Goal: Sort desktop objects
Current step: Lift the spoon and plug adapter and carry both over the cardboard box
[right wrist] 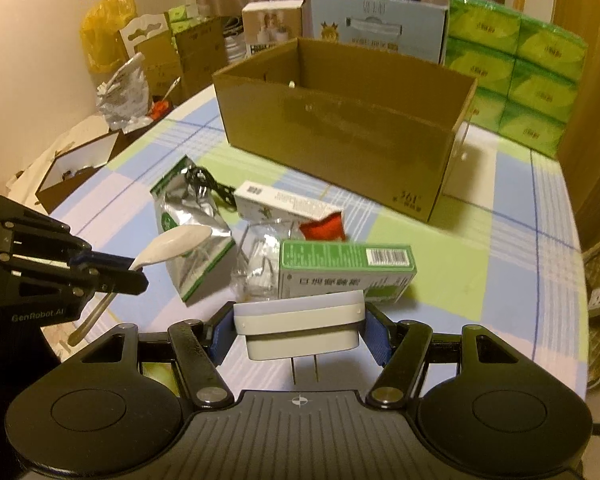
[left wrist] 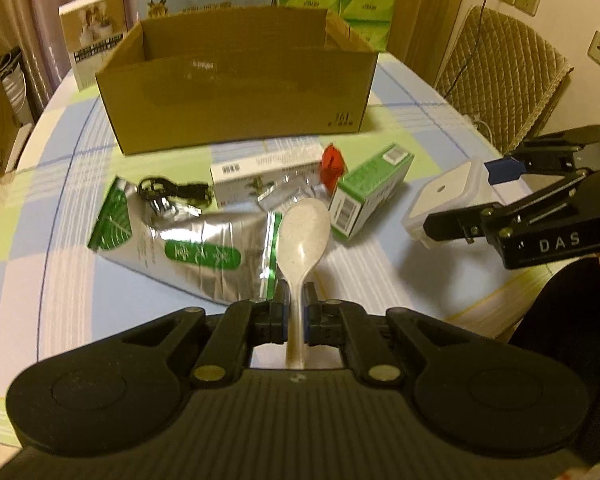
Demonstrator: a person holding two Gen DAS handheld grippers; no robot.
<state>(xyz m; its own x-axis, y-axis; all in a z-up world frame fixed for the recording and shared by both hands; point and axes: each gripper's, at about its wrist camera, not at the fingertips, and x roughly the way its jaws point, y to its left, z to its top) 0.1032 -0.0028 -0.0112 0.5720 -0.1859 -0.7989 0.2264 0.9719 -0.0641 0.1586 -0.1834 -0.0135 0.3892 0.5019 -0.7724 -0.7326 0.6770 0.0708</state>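
Observation:
My left gripper (left wrist: 296, 300) is shut on the handle of a white spoon (left wrist: 302, 232), whose bowl points forward over the table; the same gripper (right wrist: 112, 276) and spoon (right wrist: 176, 242) show at the left of the right wrist view. My right gripper (right wrist: 296, 326) is shut on a white plug adapter (right wrist: 300, 328), its two prongs pointing back toward the camera. In the left wrist view that right gripper (left wrist: 476, 196) holds the adapter (left wrist: 448, 196) above the table at the right. An open cardboard box (left wrist: 236, 80) stands beyond, also seen ahead as the cardboard box (right wrist: 340, 120).
On the checked tablecloth (left wrist: 60, 280) lie a silver-green foil pouch (left wrist: 188, 240), a black cable (left wrist: 172, 192), a white carton (left wrist: 260, 172), a red packet (left wrist: 332, 164), a green-white carton (left wrist: 372, 188) and clear wrap (right wrist: 256, 268). Green tissue packs (right wrist: 516, 64) and boxes stand behind.

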